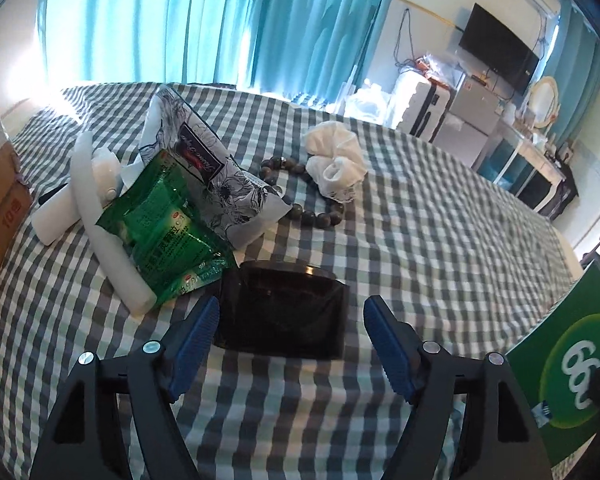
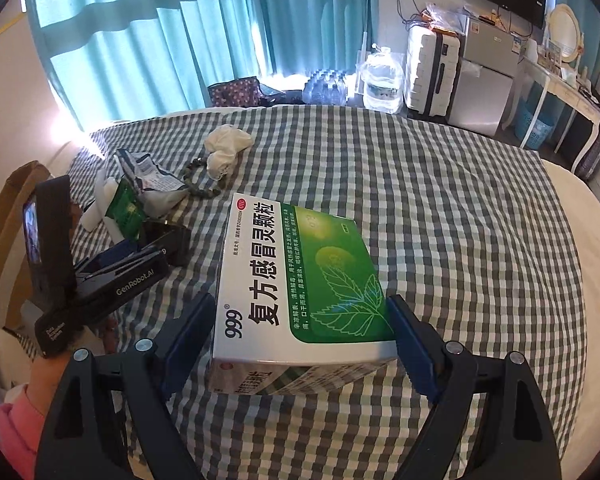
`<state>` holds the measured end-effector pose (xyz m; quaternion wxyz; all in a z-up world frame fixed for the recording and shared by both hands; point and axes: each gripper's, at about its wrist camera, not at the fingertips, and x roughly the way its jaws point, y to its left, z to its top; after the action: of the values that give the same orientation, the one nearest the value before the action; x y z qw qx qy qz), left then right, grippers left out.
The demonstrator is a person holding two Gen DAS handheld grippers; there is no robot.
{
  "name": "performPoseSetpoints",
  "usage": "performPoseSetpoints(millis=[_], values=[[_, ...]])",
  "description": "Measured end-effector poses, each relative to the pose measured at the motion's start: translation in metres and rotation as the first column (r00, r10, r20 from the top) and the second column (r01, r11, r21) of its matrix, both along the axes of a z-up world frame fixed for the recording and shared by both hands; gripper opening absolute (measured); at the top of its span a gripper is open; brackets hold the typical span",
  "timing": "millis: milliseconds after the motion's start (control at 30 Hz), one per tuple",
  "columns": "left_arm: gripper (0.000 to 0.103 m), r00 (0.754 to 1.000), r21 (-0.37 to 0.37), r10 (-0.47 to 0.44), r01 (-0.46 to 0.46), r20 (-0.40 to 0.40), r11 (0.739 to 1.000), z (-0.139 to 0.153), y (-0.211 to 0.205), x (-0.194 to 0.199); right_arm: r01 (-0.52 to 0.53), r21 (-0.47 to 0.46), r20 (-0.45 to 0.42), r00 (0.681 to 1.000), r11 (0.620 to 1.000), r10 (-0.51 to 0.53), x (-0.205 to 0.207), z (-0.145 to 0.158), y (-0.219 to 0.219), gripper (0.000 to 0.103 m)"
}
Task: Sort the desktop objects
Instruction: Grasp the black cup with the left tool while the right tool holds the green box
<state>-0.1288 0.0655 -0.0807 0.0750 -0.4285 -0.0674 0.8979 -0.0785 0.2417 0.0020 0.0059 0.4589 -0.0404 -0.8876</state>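
Both tools over the checked cloth, one box each

The right tool [image 2: 302, 326] has its blue ribbed pads against both sides of the glossy green-and-white medicine box [image 2: 300, 280], low centre of the right wrist view (a slick carton could slip if squeezed lightly). The left tool [image 1: 288, 320] stands open around the shiny black box [image 1: 282, 312], low centre of its view, right pad clear; closing may snag the crinkly green sachet [image 1: 168, 216] just beside it.

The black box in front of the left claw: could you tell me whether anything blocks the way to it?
Nothing visible does. The black box lies between the left claw's open jaws; the green sachet only touches its far left corner.
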Motion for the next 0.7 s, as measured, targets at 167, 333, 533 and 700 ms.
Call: performPoseSetpoints(millis=[167,333,533,700], values=[[0.08,0.998,0.009,-0.01,0.009,0.056,1.0,-0.018,0.003,-0.016,-0.006,-0.002,0.006,1.0,1.0,0.006,-0.018,-0.004,0.001,0.086],[0.078,0.999,-0.037,-0.019,0.02,0.029,0.999,-0.021,0.007,-0.014,-0.006,-0.005,0.021,1.0,1.0,0.006,-0.023,-0.01,0.002,0.086],[0.078,1.0,-0.022,-0.016,0.016,0.014,1.0,0.0,0.0,0.002,0.007,-0.003,0.015,1.0,1.0,-0.007,-0.016,-0.004,0.006,0.086],[0.078,0.998,0.011,-0.015,0.016,-0.058,1.0,0.036,-0.013,0.029,0.007,-0.001,-0.019,1.0,1.0,-0.007,-0.001,0.012,0.005,0.086]])
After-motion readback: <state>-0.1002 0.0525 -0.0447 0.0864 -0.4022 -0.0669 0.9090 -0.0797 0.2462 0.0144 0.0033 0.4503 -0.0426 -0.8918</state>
